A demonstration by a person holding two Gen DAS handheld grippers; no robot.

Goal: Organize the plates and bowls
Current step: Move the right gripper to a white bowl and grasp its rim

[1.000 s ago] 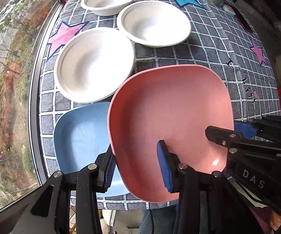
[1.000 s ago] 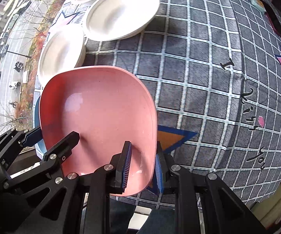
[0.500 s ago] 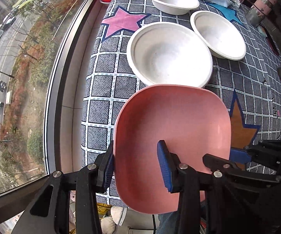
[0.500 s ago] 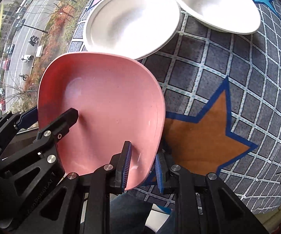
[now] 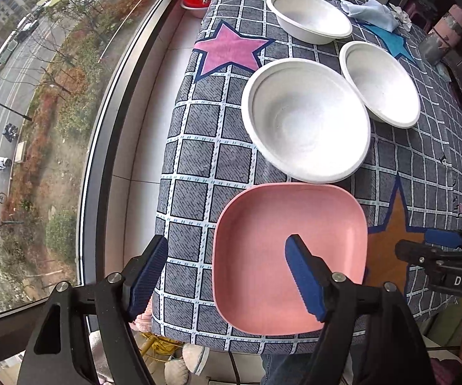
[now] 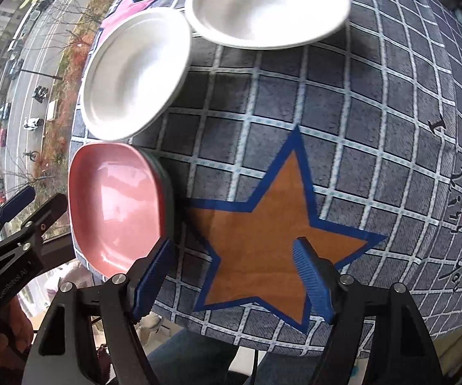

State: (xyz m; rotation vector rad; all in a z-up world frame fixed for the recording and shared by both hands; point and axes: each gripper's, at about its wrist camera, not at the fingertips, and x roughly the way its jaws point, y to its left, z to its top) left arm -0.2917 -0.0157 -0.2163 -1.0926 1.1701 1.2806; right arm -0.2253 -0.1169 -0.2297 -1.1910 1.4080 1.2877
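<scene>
Plate (image 5: 282,250), pink, now lies released on tablecloth (image 5: 199,173), both hand-held grippers open.

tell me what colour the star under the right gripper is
Orange with a blue outline: the star lies beneath the open right gripper, clearest in the right wrist view.

Both the left tool (image 5: 227,276) and the right tool (image 6: 232,279) show black frames, silver screws and ribbed blue pads.

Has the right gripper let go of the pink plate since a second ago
Yes. The right gripper is open over the orange star; the pink plate lies left of it.
</scene>
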